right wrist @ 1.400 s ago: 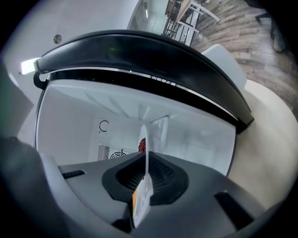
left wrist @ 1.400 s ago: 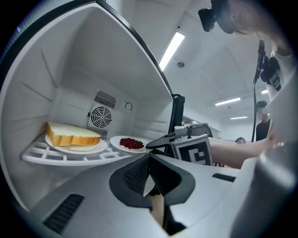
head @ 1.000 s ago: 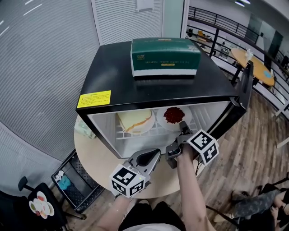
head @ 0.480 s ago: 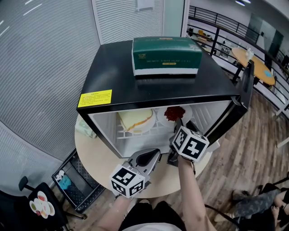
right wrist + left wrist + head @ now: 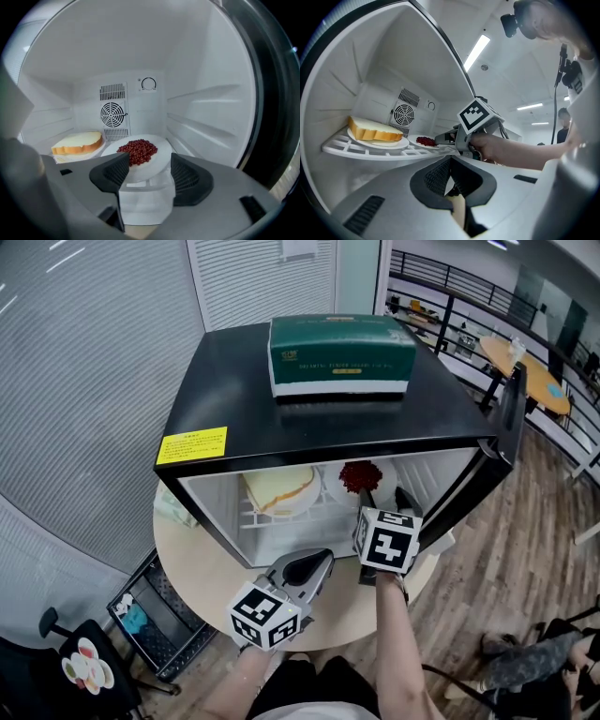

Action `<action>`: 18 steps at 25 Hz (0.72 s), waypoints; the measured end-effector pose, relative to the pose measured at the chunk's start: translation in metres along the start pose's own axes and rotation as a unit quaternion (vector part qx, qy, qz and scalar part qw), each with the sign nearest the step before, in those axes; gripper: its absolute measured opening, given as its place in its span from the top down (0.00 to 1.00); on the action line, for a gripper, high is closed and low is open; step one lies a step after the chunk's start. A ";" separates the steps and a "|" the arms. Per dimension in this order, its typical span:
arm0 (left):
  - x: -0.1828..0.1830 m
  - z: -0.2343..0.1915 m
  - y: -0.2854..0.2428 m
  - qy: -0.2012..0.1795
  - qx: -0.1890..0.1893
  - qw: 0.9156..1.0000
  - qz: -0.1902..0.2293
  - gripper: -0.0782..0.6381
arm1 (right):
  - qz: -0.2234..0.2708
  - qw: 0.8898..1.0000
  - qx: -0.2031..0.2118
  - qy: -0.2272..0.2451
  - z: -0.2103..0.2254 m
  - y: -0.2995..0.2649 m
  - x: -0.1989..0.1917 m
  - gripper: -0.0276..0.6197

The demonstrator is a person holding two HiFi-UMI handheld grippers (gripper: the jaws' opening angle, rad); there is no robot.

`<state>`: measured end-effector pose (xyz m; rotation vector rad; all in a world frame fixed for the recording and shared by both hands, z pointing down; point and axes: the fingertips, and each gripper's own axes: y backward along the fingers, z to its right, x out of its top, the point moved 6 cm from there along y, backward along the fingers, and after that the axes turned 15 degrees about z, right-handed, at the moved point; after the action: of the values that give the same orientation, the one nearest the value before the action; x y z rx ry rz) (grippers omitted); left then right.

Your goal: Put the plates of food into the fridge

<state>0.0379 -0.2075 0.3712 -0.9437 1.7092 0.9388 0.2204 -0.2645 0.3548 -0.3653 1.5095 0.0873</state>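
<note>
Round table and wood floor under a small black fridge, left gripper outside it, jaws pressed together, empty, bread plate left of the right gripper, its jaws just opened, spread either side of the bean plate, both plates half hidden from above.

fridge: black, white inside, door standing open | bread plate: white, carrying one thick slice, lying flat on shelf, left | beans plate: white, red heap, sitting flat just beside, right
</note>
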 end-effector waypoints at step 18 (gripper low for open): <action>-0.001 0.005 -0.006 -0.002 -0.001 1.000 -0.001 0.89 | 0.089 0.988 0.027 -0.124 0.004 0.037 0.000 0.95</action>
<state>0.0458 -0.2049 0.3700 -0.9438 1.7044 0.9406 0.2137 -0.2284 0.3486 -0.1693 1.2923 0.2248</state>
